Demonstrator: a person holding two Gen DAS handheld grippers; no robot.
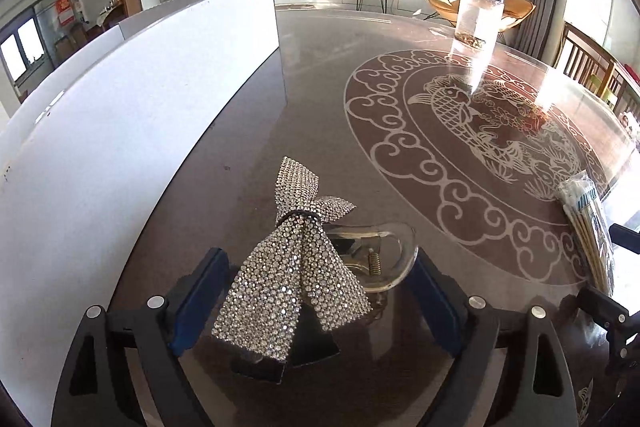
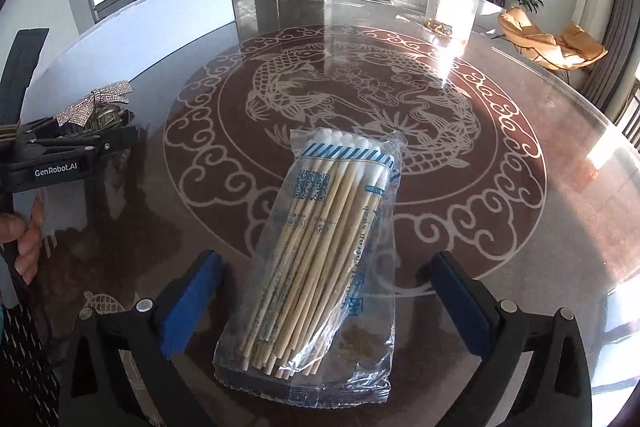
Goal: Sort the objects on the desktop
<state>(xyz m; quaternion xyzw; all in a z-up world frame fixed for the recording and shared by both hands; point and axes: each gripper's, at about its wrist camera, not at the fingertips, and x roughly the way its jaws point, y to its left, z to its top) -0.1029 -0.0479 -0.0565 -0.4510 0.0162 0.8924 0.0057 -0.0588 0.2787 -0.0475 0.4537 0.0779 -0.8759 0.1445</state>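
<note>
I count one rhinestone-bow hair claw (image 1: 296, 247) between my left gripper's (image 1: 316, 291) spread jaws, one cotton-swab pack (image 2: 320, 247) between my right gripper's (image 2: 324, 291) wide-open jaws, neither apparently clamped, and only the right view shows my hand (image 2: 24, 239).

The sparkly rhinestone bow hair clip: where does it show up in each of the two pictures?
Left wrist view: the sparkly rhinestone bow hair clip lies bottom centre, between the open blue-padded fingers.
Right wrist view: it sits small at the left edge, beyond the other black gripper.
Shared landmark: the clear plastic jar far across the table.
</note>
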